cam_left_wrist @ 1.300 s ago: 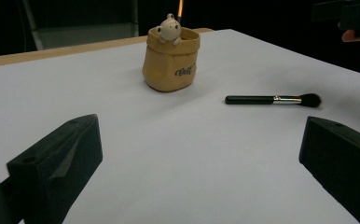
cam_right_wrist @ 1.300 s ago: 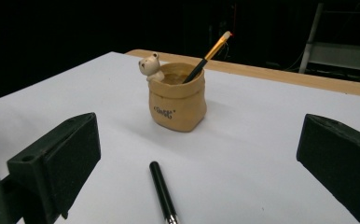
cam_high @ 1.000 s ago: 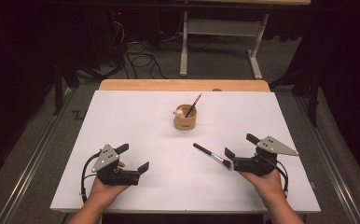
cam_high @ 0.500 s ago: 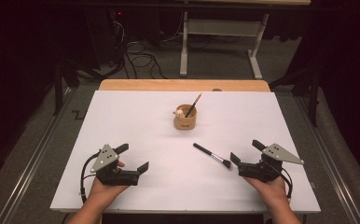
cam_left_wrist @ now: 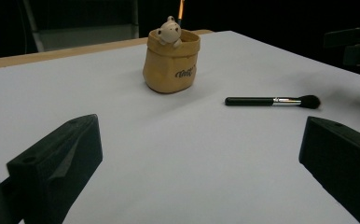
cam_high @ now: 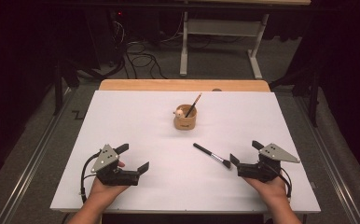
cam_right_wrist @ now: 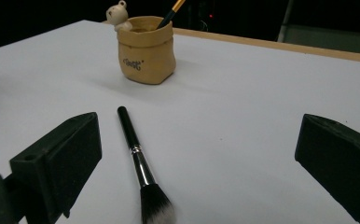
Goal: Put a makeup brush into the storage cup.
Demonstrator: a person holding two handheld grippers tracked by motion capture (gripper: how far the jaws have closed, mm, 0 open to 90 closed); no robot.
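Lying: brush [cam_high: 211, 155] just beside R tongs [cam_high: 246, 155] | both tongs apart | L tongs [cam_high: 132, 157] far

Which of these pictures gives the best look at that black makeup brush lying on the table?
The right gripper view: the makeup brush lies close between the open jaws, showing handle, silver collar and bristles. The left gripper view shows the brush whole, sideways but farther off. The high view shows it small, between the pot and the right gripper.

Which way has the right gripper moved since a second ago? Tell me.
Yes. The right gripper has pulled back toward the person and slightly outward, off the makeup brush, which lies where it was below the holder.
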